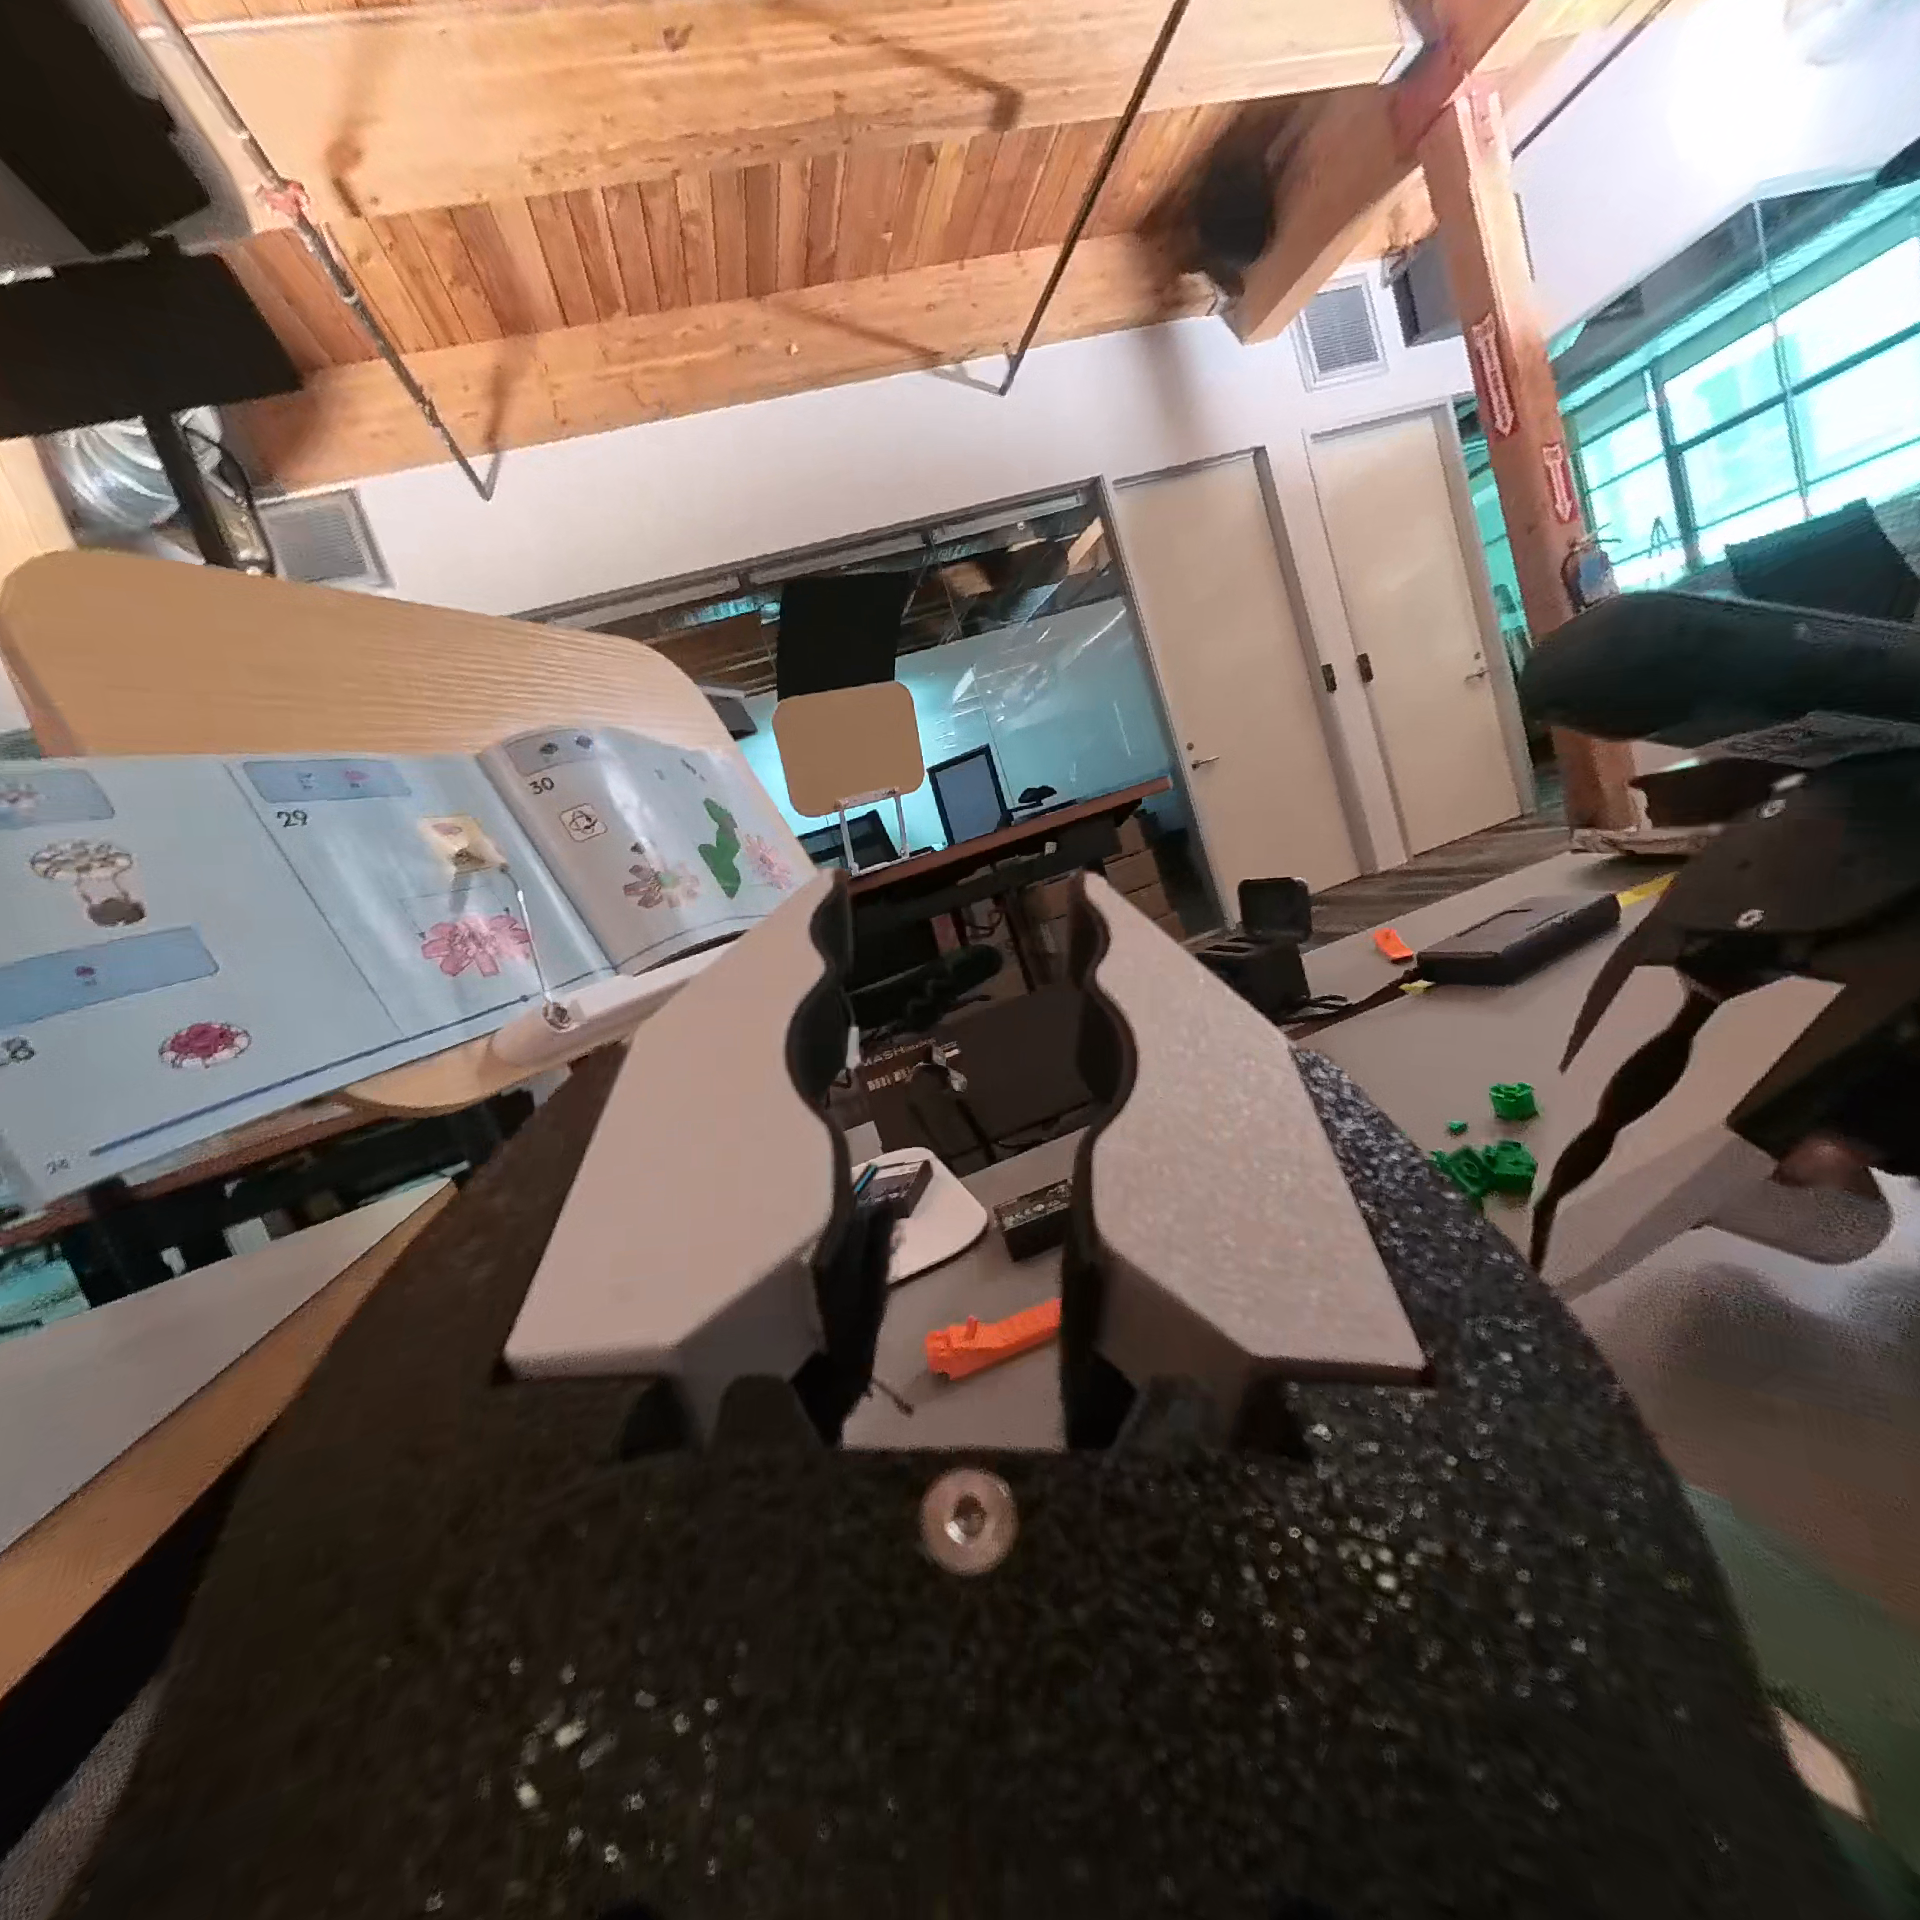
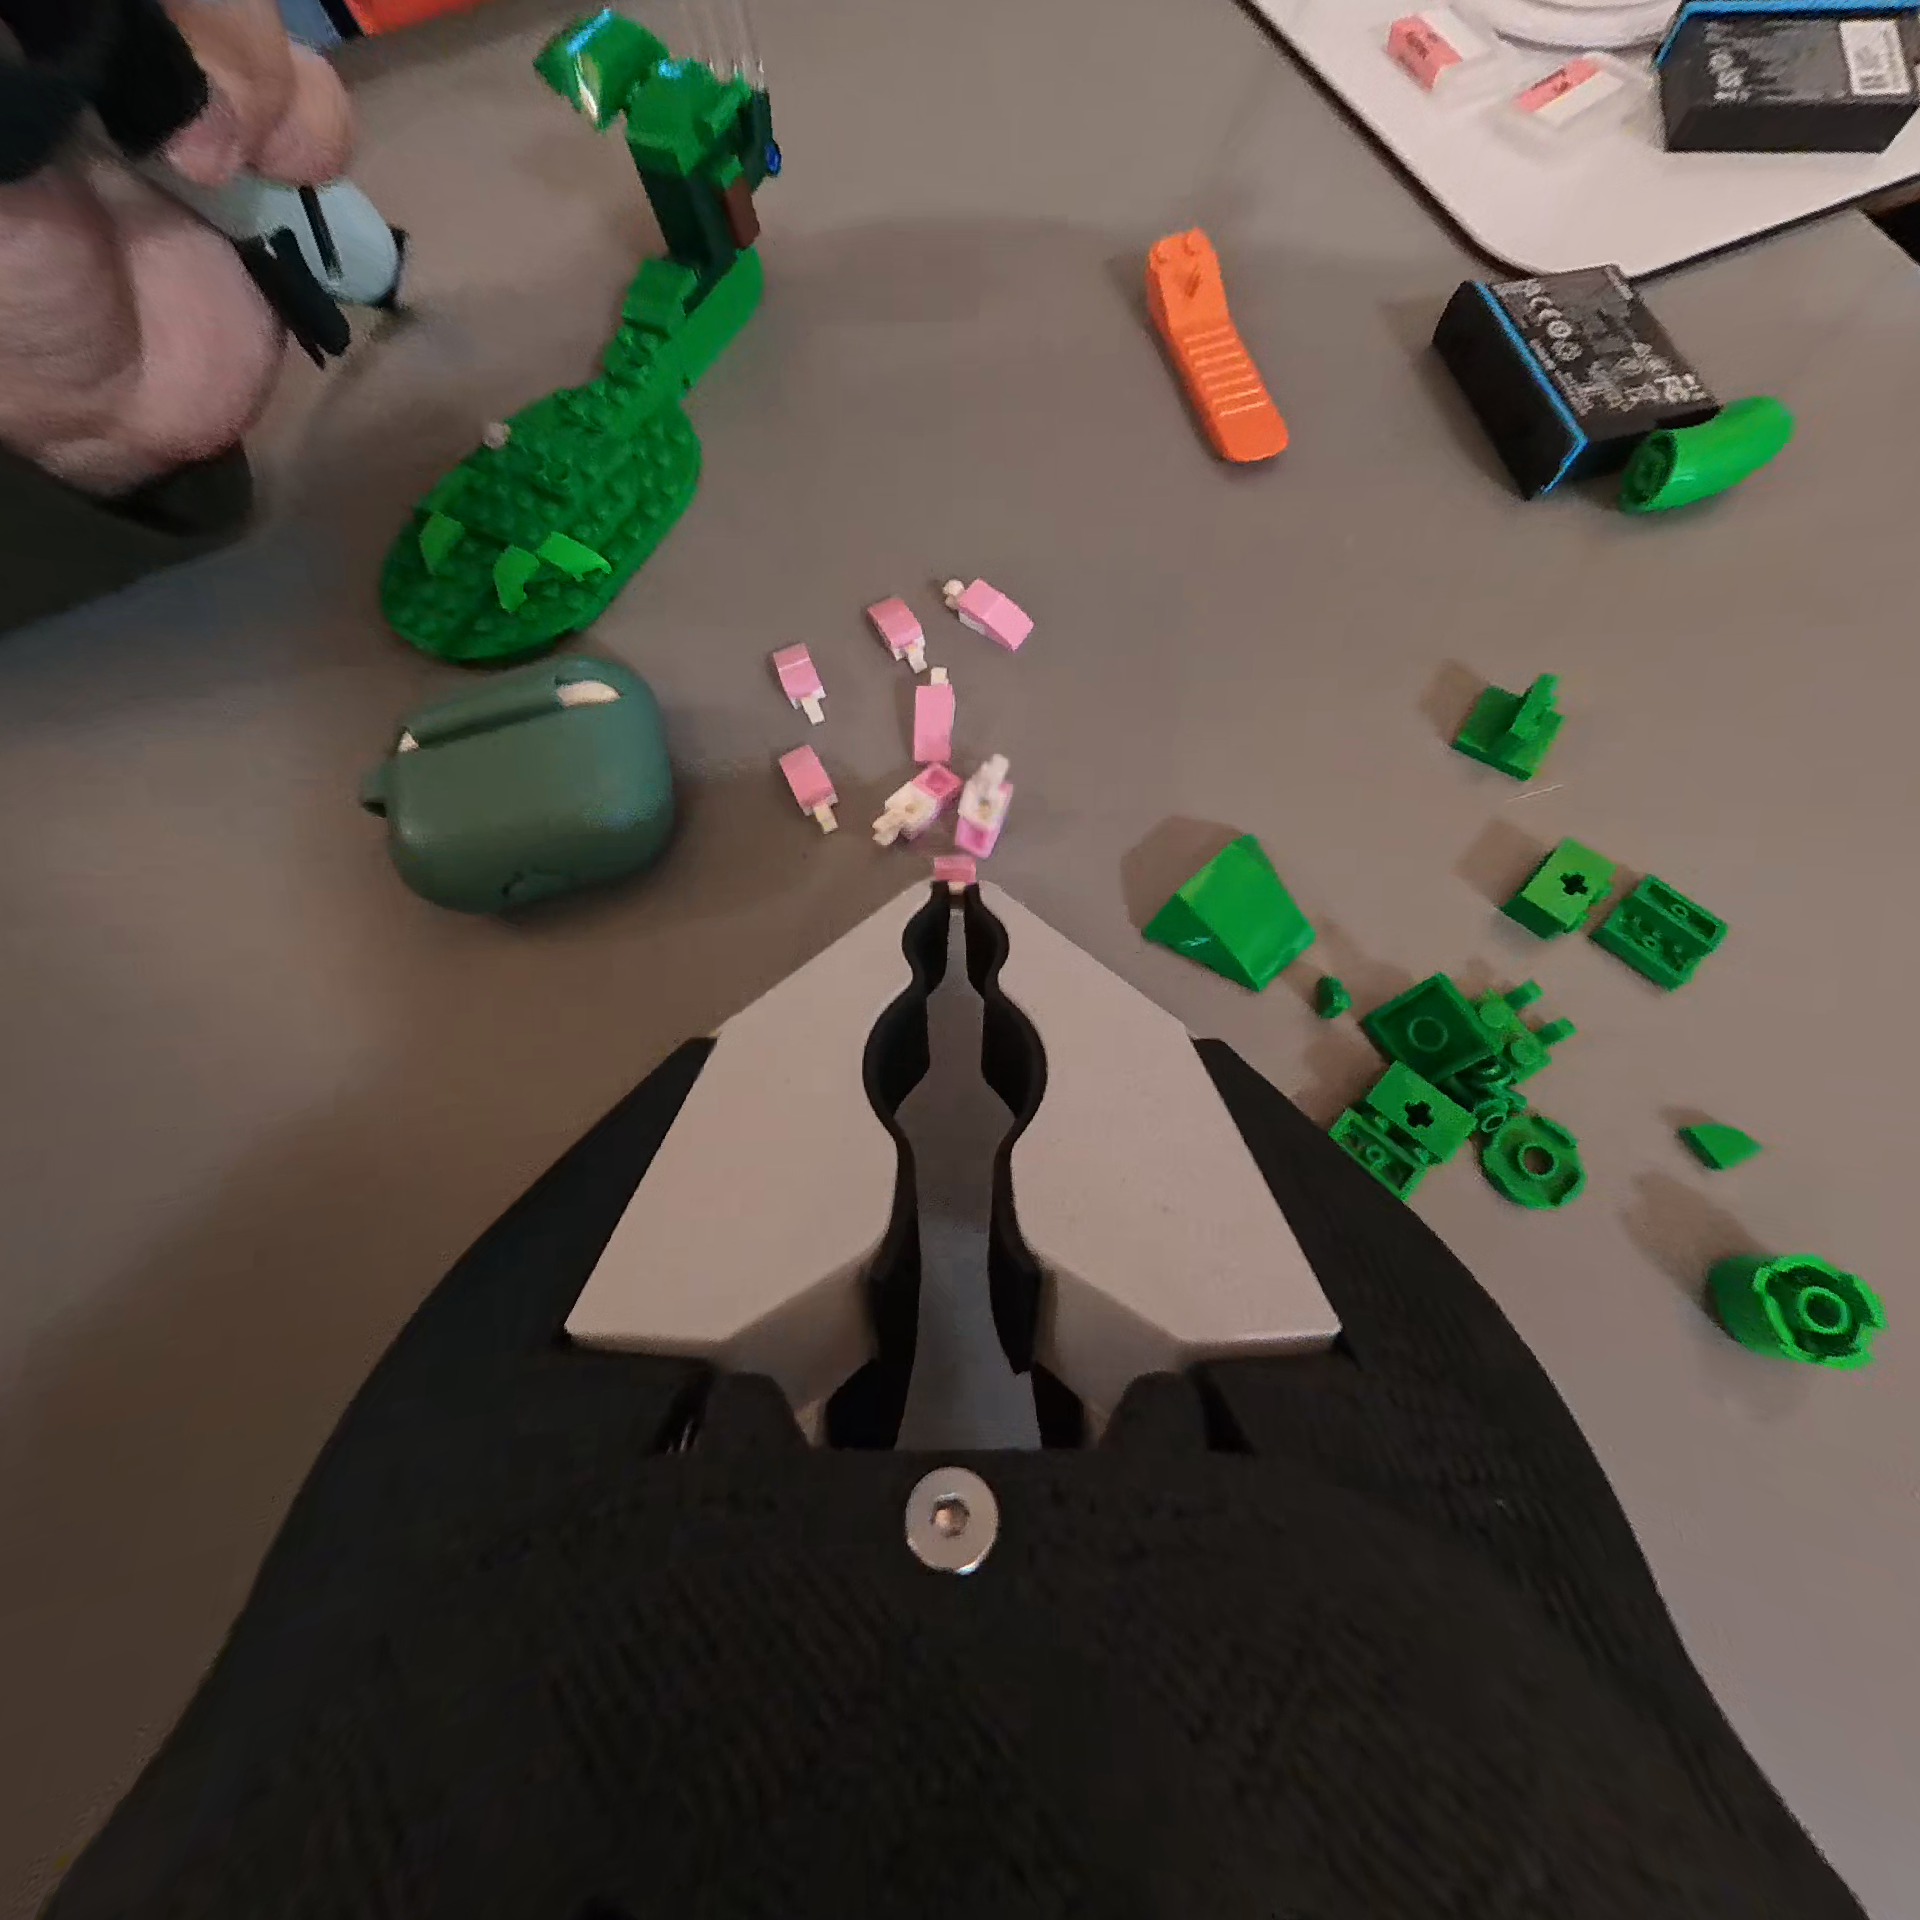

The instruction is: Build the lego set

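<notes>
My right gripper (image 2: 954, 891) pinches a tiny pink petal piece (image 2: 954, 869) at its very tips, beside the scattered pink petals (image 2: 902, 717) on the grey table (image 2: 1091, 582); it looks light, rigid and slippery, so grip the flat sides; my left gripper (image 1: 961, 914) hangs wide, empty.

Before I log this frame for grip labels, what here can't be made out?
- Right wrist view: whether the right gripper truly clamps the pink piece at its tips; the piece is tiny.
- Right wrist view: the hand at upper left is motion-blurred and cut by the frame edge.
- Left wrist view: the instruction booklet runs off the left edge; its small drawings are unclear.
</notes>
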The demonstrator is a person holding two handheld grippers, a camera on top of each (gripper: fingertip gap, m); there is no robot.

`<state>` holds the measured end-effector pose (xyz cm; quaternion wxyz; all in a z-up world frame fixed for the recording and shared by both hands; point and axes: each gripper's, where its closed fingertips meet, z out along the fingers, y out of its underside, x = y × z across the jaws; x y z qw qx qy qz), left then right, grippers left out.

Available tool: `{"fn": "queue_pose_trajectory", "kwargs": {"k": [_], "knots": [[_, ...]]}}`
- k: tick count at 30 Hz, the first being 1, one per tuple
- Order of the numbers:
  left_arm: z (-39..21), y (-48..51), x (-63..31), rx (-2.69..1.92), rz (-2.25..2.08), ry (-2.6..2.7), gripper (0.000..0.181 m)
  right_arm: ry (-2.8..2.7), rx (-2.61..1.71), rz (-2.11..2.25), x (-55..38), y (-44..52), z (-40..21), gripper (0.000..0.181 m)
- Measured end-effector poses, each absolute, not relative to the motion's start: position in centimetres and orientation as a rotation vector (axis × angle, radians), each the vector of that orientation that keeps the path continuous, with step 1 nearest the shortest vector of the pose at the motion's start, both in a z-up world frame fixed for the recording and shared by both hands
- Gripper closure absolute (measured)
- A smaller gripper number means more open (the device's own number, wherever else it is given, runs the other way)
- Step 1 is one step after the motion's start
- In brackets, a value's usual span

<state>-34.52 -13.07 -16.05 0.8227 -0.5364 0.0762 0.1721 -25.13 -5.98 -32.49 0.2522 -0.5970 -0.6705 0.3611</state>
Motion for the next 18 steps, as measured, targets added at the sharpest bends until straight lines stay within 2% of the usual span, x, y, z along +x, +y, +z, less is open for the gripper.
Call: {"fn": "queue_pose_trajectory", "kwargs": {"k": [15, 18], "knots": [[-18.7, -12.2, -33.9, -1.197, 0.450, 0.263, 0.150, -1.840, -1.623, 0.687, -26.0, -5.7, -33.7, 0.178], [-18.8, -12.2, -34.0, -1.205, 0.434, 0.254, 0.150, -1.732, -1.652, 0.685, -26.7, -5.1, -32.9, 0.149]]}}
